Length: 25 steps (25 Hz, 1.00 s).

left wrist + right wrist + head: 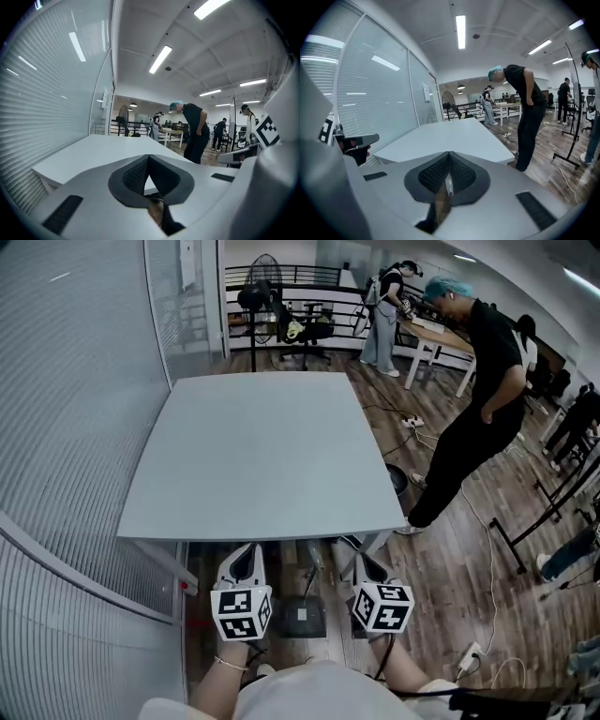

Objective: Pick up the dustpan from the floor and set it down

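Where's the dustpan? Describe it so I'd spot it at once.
Find the big pale grey table mid-picture in the head view and go to its near edge. Just below it, between the left gripper and right gripper, the dustpan sits on the floor: dark, flat and squarish, unlike the white grippers flanking it.

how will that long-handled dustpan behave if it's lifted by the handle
Probably light: the dustpan looks like a thin dark pan on a slim handle. Held high on that handle, the pan would likely swing or twist, its weight sitting low. The smooth thin rod pinched in the right claw may slip or rotate between the pads.
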Tool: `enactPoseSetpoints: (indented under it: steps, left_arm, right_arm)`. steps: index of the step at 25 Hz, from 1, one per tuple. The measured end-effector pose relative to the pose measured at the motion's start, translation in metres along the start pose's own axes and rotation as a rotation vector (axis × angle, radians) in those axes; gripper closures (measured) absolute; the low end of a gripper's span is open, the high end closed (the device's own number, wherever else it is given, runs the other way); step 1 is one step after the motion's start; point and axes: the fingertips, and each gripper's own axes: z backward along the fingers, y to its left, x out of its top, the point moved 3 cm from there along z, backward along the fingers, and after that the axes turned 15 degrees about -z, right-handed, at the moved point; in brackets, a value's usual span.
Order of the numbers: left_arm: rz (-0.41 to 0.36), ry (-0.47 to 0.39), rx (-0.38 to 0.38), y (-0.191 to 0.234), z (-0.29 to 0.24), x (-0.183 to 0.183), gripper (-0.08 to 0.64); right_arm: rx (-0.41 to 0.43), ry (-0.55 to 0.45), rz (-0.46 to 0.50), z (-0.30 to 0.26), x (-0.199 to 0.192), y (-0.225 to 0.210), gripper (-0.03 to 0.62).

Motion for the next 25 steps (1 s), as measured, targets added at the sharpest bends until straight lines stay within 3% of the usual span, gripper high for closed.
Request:
enactPoseSetpoints:
  steps: [3, 15, 25]
  left_arm:
    - [0.003, -0.004, -0.001, 0.011, 0.01, -0.001, 0.543]
    - [0.008, 0.019, -0.034, 0.02, 0.016, -0.001, 0.543]
    - [0.016, 0.016, -0.043, 0.022, 0.024, -0.019, 0.543]
  right_arm:
    - [-0.003, 0.015, 0.049, 0.006, -0.002, 0.018, 0.56]
    - [-0.062, -0.008, 0.023, 0.021, 0.005, 0.023, 0.56]
    - [-0.078, -0.008, 0.024, 0.026, -0.017, 0.026, 0.56]
